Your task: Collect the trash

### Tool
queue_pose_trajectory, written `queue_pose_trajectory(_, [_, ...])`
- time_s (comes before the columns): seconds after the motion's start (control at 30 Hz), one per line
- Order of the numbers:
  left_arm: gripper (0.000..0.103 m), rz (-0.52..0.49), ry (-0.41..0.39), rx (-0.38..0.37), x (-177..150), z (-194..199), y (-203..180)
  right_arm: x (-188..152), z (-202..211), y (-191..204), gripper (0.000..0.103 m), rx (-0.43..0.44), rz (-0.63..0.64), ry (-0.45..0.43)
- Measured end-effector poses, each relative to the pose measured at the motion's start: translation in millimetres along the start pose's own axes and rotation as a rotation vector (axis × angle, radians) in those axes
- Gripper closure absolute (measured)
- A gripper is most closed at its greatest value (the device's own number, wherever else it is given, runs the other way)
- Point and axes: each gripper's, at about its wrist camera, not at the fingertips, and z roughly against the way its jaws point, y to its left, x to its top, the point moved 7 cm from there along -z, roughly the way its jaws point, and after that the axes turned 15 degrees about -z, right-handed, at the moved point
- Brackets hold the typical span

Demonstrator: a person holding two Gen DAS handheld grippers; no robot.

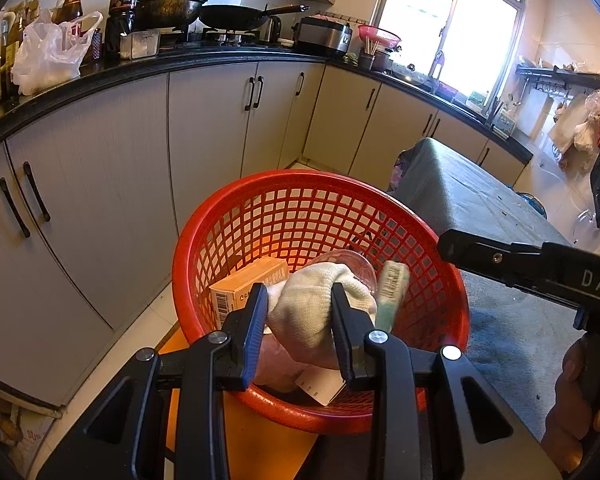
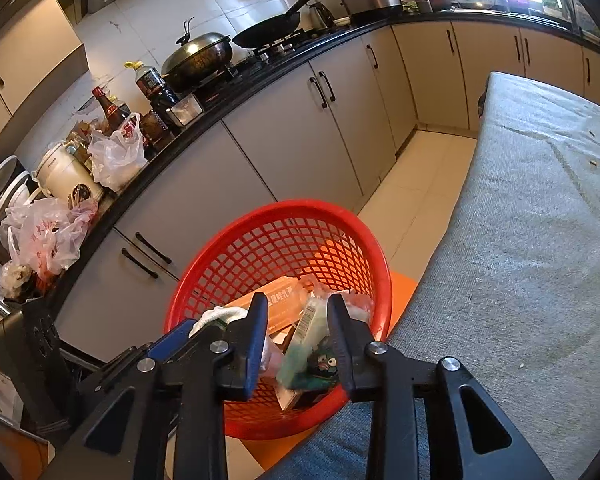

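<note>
**Both grippers parked over the red trash basket**

The red mesh basket [image 1: 300,216] sits on an orange stool [image 2: 404,284], jammed right up against the edge of the grey-covered table [image 2: 540,240]. There's only a narrow strip of floor between the table and the cabinet run [image 1: 204,120], so not much open room on that side.

Inside the basket: an orange carton [image 1: 248,284], a clear plastic cup [image 1: 352,264], a white card [image 1: 320,388] at the bottom and a green-and-white packet [image 2: 304,344].

The left gripper [image 1: 300,304] hangs over the near rim with a white knitted cloth [image 1: 312,304] between its jaws. The pads look like they're touching it on both sides, loosely. The right gripper [image 2: 298,320] has its jaws spread a bit, the packet sitting between them; I can't tell whether the pads are actually pressing it.

The counter behind is crowded with bottles, bags and pots.
</note>
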Motion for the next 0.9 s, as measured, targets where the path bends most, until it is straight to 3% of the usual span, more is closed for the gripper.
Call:
queue_pose_trajectory(0.23, [0.044,-0.001,-0.027,0.035,4,9,0,3,20,-1,0.060,-0.012,-0.004,-0.045])
queue_pose_trajectory(0.43, [0.033,0.006,-0.094,0.104,12,40,4,6,59,-7,0.030,-0.086,0.025,-0.143])
queue_pose_trajectory(0.57, [0.013,-0.032,-0.161,0.175,17,74,-3,0,90,-10,0.017,-0.147,0.074,-0.211])
queue_pose_trajectory(0.67, [0.007,-0.067,-0.202,0.218,18,99,-15,-11,113,-11,0.013,-0.212,0.128,-0.264])
queue_pose_trajectory(0.9, [0.002,-0.139,-0.180,0.296,-2,126,-49,-54,172,-21,0.002,-0.368,0.250,-0.380])
